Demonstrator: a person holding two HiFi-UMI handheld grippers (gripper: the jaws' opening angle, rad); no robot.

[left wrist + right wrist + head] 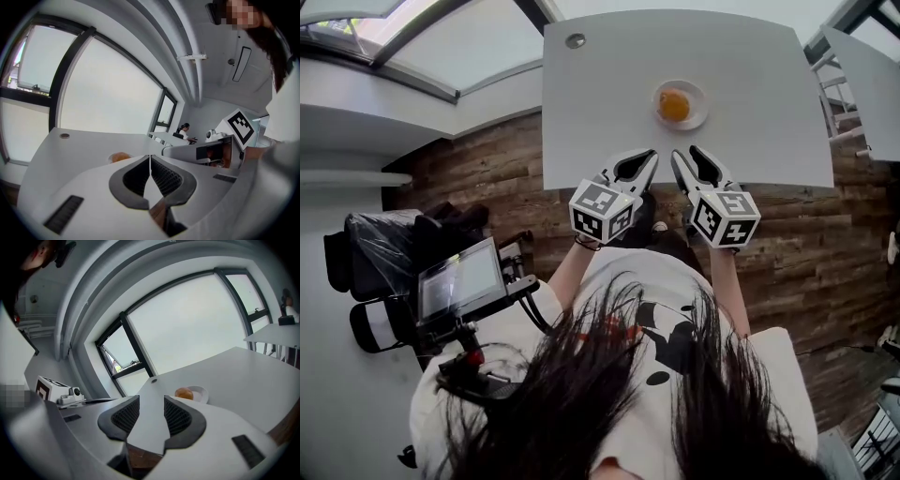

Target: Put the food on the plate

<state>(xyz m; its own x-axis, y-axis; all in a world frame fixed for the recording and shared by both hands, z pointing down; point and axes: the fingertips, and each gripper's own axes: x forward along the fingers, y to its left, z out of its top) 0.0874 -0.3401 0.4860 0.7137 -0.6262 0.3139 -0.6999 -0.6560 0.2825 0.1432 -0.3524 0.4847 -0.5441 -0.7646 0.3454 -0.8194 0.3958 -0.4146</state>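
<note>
Hovering at the table (pixel 609 94) edge, left claw (pixel 150 158) closed, right claw (pixel 151 399) narrowly parted.

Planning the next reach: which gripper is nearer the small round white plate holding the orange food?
Right, narrowly. In the head view the right gripper sits straight below the small round white plate; the left gripper sits below and left of it.

The setting is an office-type workroom. Indicators: plain white tables (pixel 609 94) on a wood-plank floor (pixel 487 178), tall dark-framed windows (pixel 108 89) along one wall, and a seated person (pixel 185 131) working at a farther table. A small mounted screen (pixel 461 281) stands near the closest table.
</note>
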